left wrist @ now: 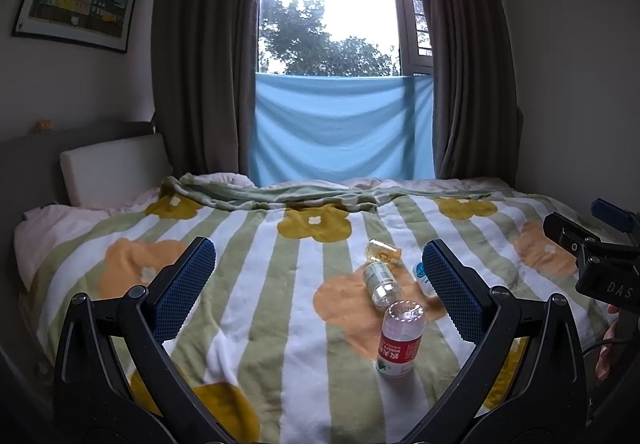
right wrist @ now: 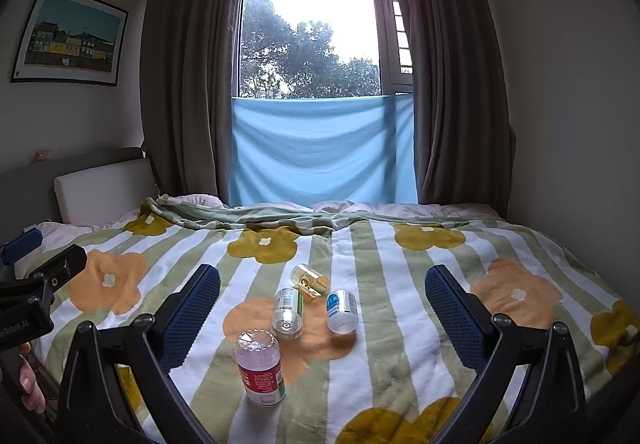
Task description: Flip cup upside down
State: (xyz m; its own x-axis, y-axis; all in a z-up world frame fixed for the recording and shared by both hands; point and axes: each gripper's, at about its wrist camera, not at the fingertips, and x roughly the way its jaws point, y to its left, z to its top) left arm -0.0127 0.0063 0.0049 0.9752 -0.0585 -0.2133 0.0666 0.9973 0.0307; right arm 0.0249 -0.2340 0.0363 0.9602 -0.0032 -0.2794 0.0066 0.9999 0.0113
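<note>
Several small clear plastic cups sit on the flowered blanket. The red-label cup stands nearest, its closed end up. Behind it the green-label cup, the yellow cup and the blue-label cup lie on their sides. In the left wrist view the blue-label cup is half hidden by a finger. My left gripper is open above the blanket, short of the cups. My right gripper is open too, holding nothing.
A headboard cushion and pillow lie at the bed's left end. Curtains and a blue cloth cover the window behind the bed. A person's hand holds the left tool at the edge of the right wrist view.
</note>
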